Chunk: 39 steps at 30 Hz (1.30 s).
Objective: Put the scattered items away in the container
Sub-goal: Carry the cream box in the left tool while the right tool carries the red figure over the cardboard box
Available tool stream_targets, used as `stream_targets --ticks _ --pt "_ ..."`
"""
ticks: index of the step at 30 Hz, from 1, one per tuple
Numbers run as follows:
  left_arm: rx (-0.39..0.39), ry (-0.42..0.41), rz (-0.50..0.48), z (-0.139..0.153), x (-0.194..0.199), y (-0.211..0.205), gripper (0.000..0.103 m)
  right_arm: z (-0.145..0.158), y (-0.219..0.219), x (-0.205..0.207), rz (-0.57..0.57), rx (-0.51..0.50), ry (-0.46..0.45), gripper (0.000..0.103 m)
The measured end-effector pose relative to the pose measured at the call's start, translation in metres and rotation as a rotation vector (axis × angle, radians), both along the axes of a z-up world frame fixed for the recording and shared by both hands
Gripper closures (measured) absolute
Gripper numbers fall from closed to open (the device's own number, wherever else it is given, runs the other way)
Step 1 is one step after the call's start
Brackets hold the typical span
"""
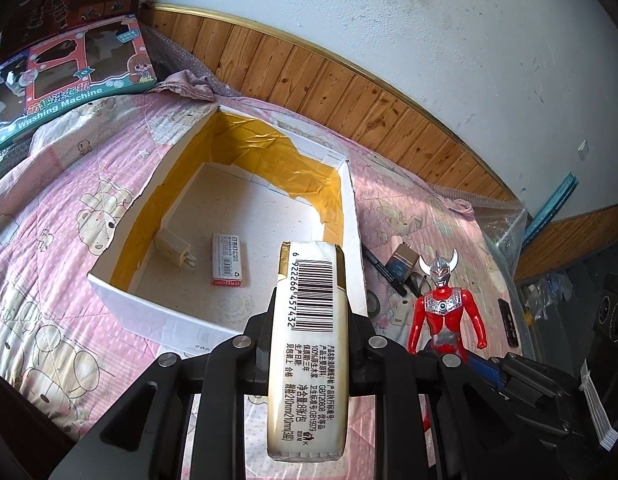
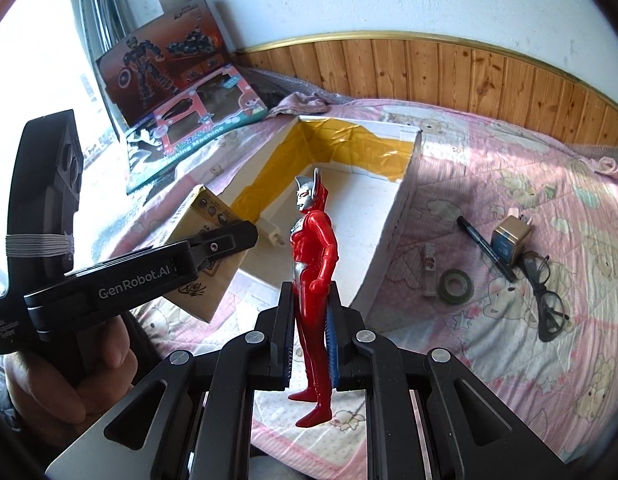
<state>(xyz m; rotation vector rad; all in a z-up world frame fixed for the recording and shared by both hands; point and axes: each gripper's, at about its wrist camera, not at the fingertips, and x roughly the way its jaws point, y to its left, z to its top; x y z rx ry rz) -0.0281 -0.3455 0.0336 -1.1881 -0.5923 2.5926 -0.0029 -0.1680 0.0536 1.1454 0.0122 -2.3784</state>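
Two things are mid-carry right now. The left gripper [image 1: 311, 320] has its fingers clamped on a pack of tissues [image 1: 309, 344], held just short of the near wall of the box [image 1: 355, 216]. The right gripper [image 2: 309, 320] is closed on the legs of a red toy figure [image 2: 313, 280], which stands upright in the fingers, also near the front of the box. Neither one is over the opening yet as far as I can tell, so both drops are still to come.

Inside the box there's already a white plug adapter [image 1: 175, 250] and a little box of staples [image 1: 227, 260] lying flat on the floor of it, a bit apart from each other. So I'd guess two in, two on the way.

Still out on the pink quilt [image 2: 529, 360], off to the right of the box: a black marker [image 2: 485, 248], a small blue and tan charger cube [image 2: 509, 238] right beside it, a pair of black glasses [image 2: 547, 300], a dark roll of tape [image 2: 455, 285], and a small tube-ish thing [image 2: 429, 272] next to the tape that I can't identify. The left view also shows a dark flat thing [image 1: 509, 322] near the bed edge, no clue what it is.

Roughly, less than half done.
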Motion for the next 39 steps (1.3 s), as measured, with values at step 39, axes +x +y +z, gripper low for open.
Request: stream_targets --ticks 39 --pt "0.042 -0.095 0.01 -0.006 -0.138 -0.033 0.08 -0.011 -0.028 -0.152 -0.008 -0.08 -0.117 0.09"
